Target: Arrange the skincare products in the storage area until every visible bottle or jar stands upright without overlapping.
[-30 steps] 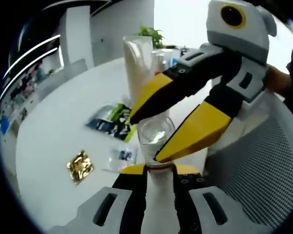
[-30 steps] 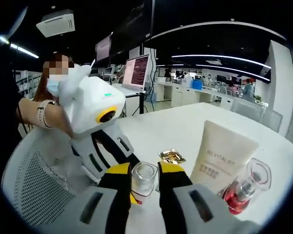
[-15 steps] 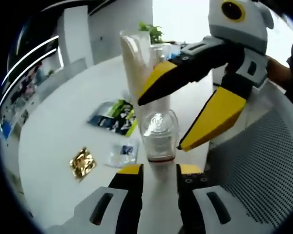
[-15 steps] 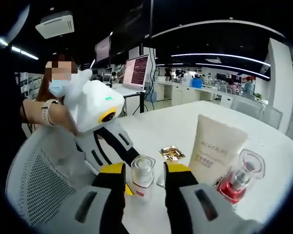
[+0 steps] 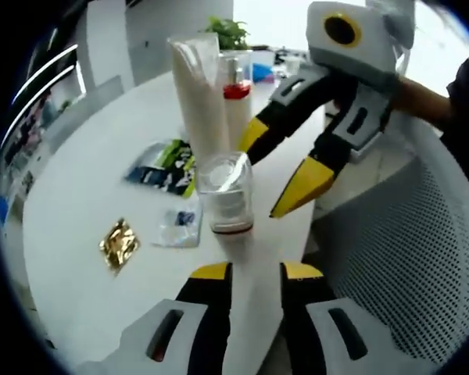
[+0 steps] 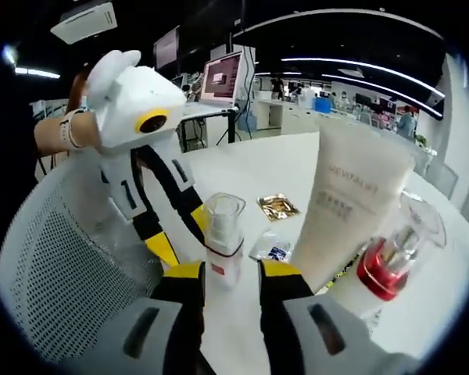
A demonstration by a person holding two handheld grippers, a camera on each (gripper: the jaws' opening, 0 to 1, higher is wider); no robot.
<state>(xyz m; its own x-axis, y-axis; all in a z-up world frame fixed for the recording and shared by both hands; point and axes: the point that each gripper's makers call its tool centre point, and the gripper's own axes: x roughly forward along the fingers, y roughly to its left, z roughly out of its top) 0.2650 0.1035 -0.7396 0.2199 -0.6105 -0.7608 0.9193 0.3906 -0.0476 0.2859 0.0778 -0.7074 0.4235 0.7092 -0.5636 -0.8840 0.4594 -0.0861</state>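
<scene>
A small bottle [image 5: 225,197] [image 6: 223,233] with a clear cap stands upright on the white table [image 5: 78,187], free of both grippers. My left gripper [image 5: 255,273] is open just short of it, with nothing between its jaws. From the upper right of the left gripper view my right gripper [image 5: 276,164] reaches in, open, its tips beside and behind the bottle. In the right gripper view its own jaws [image 6: 231,270] stand open near the bottle's base, and the left gripper [image 6: 178,236] shows at the left. A cream tube [image 5: 199,98] [image 6: 345,195] and a red-collared bottle [image 5: 236,101] [image 6: 391,258] stand upright together.
Flat sachets lie on the table: a gold one [image 5: 117,242] [image 6: 277,207], a clear one [image 5: 180,226] [image 6: 272,246] and a green-black one [image 5: 162,164]. A white mesh chair [image 5: 399,258] [image 6: 62,250] stands against the table edge. A person's hand [image 6: 59,133] holds the left gripper.
Both grippers have let go of the small bottle and drawn back from it. The bottle now stands on its own on the table.
</scene>
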